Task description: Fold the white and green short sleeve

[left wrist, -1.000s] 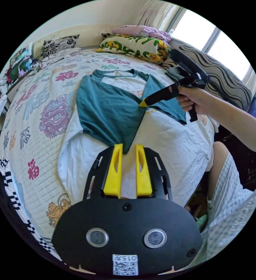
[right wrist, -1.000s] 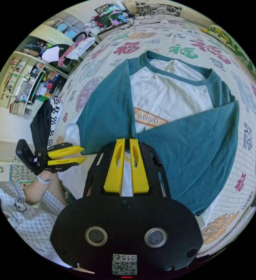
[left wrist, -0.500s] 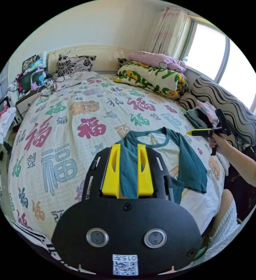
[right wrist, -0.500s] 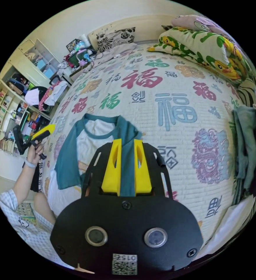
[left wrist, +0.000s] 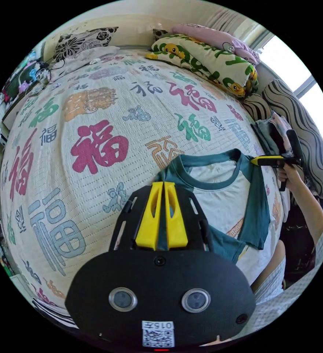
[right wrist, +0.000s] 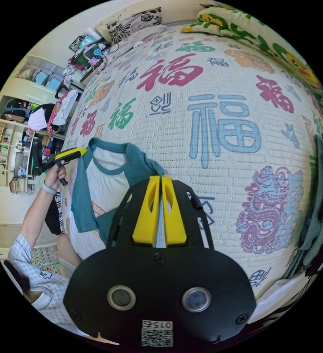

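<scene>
Since the earlier frames both sets of jaws have closed: half a second ago they stood apart over the shoulders, and now each pinches green cloth. The bedspread, covered in large printed characters, carries the white and green short sleeve near its edge by the person, sleeves folded inward over the white front. The left gripper has its jaws pressed together on one shoulder beside the collar; the right gripper grips the opposite shoulder the same way.

The step in hand looks like taking hold of the top edge for a lengthwise fold. Next, both shoulders probably need lifting level and carrying toward the hem.

The right gripper view adds cluttered shelves; the left gripper view adds stacked pillows and a window.
</scene>
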`<control>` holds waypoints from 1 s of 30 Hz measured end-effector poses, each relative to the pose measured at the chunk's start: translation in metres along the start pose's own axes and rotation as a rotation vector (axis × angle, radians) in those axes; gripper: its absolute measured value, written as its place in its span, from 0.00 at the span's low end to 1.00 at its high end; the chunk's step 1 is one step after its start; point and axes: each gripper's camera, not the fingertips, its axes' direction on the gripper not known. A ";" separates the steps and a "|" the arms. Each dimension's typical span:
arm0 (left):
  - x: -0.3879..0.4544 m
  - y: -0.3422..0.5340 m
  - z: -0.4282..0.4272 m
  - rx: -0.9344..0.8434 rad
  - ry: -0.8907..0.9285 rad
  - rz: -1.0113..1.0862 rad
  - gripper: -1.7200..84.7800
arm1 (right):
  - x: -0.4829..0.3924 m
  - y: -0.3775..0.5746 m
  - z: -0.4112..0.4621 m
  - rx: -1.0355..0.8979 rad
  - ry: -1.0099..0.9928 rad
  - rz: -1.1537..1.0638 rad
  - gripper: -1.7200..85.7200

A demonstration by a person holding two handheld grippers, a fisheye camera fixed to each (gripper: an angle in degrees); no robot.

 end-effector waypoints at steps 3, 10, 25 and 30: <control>-0.003 -0.018 -0.038 0.066 0.019 -0.009 0.02 | -0.001 0.004 -0.042 0.083 -0.043 0.059 0.01; 0.009 -0.046 -0.159 0.387 0.035 -0.036 0.02 | -0.034 0.013 -0.145 0.348 -0.056 0.073 0.01; 0.079 0.273 -0.252 0.396 0.193 0.237 0.02 | -0.099 0.349 -0.127 0.175 -0.196 -0.170 0.01; 0.092 0.342 -0.244 0.259 0.150 0.106 0.01 | -0.106 0.415 -0.101 0.153 -0.142 -0.128 0.01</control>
